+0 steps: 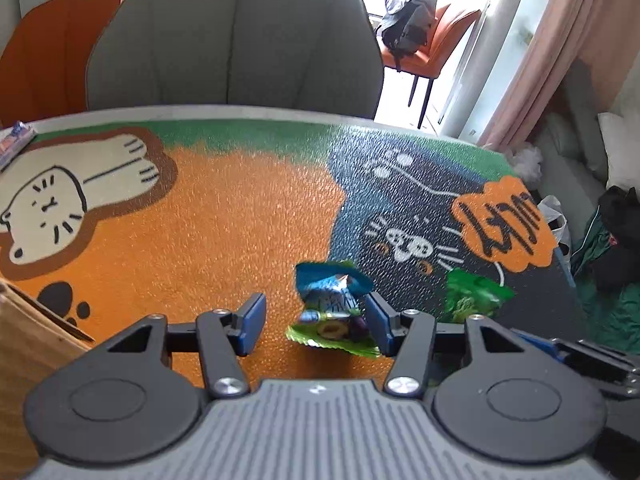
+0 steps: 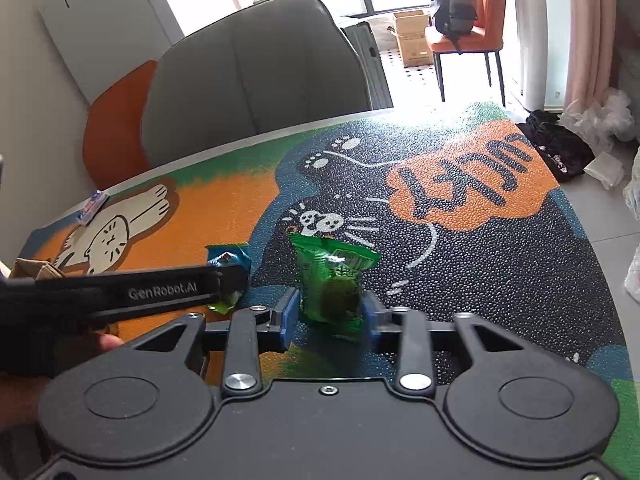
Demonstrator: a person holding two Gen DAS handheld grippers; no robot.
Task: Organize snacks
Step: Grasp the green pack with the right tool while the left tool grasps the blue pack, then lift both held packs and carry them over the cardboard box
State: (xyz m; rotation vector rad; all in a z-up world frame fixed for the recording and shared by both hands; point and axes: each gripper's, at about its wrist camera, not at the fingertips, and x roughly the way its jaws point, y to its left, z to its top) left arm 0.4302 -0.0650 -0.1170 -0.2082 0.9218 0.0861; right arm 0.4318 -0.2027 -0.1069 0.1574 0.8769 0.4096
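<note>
Down at the bottom of the left wrist view sits my left claw [image 1: 316, 322]. Its two blue fingers [image 1: 251, 322] stand partway apart. Between them lies a blue snack packet [image 1: 332, 300] with a green edge, on the mat [image 1: 224, 216]. The packet is close to the finger on the right side, maybe touching it, but the finger on the left side is clear of it, so I am not squeezing it. To the right of that, low in the frame, lies a green snack packet [image 1: 474, 294] on the dark part of the mat. A brown cardboard box [image 1: 28, 340] fills the lower left corner. Far up at the left edge lies a small pink and blue packet [image 1: 14, 138]. A grey chair [image 1: 236, 40] stands behind the table, at the top middle.

Low in the middle of the right wrist view is my right claw [image 2: 330, 314]. The green snack packet [image 2: 330, 276] stands between its blue fingers [image 2: 287, 316]. The fingers are very near its sides, but I cannot tell if they press on it. To the left, my left claw [image 2: 230, 280] reaches in from the left edge as a long black bar over the blue snack packet [image 2: 228, 256]. The small pink and blue packet [image 2: 93, 204] lies at the middle left by the table edge. The grey chair [image 2: 256, 88] stands at the upper middle.
</note>
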